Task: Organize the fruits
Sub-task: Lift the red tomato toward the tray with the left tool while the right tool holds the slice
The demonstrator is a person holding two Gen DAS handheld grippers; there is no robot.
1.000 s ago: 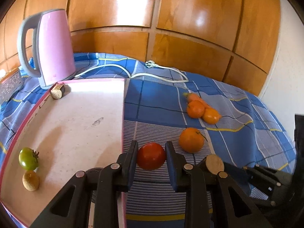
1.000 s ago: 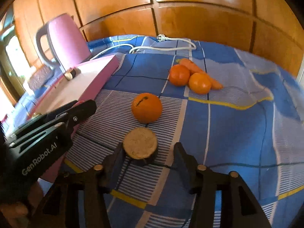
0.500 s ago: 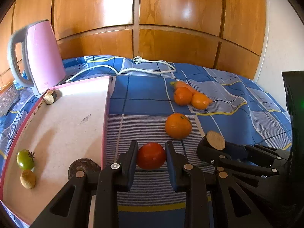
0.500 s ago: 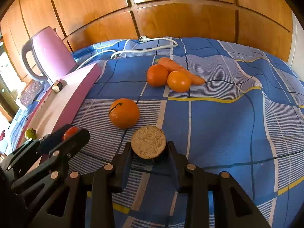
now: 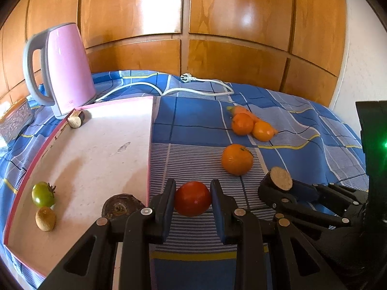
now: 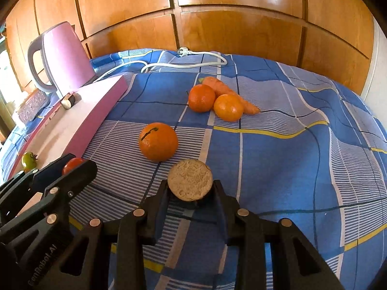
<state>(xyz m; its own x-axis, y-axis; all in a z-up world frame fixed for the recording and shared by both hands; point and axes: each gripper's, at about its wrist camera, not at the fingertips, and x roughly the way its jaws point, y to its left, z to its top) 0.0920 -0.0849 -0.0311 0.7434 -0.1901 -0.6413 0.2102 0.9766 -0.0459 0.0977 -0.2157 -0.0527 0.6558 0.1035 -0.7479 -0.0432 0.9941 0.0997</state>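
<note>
My left gripper (image 5: 192, 193) is shut on a red tomato (image 5: 192, 199), held just right of the pink board's (image 5: 96, 149) edge. My right gripper (image 6: 190, 189) is shut on a dark-skinned cut piece with a pale round face (image 6: 190, 183). In the left wrist view that right gripper (image 5: 278, 188) and the cut piece (image 5: 280, 181) are at the lower right. One orange (image 6: 158, 142) lies just beyond the cut piece. Two smaller oranges (image 6: 201, 97) (image 6: 228, 107) lean against a carrot (image 6: 246, 105) farther back.
On the board lie a green tomato (image 5: 43, 194), a kiwi (image 5: 45, 218), a dark round vegetable (image 5: 121, 207) and another cut piece (image 5: 76, 120) at the far corner. A pink kettle (image 5: 65, 67) and its white cord (image 5: 193, 82) stand behind. Wooden panels back the blue checked cloth (image 6: 290, 157).
The right fingers stood wider around the cut piece a second ago and now pinch it. Both views have drawn back from the cloth. The tomato stayed in the left grip.
</note>
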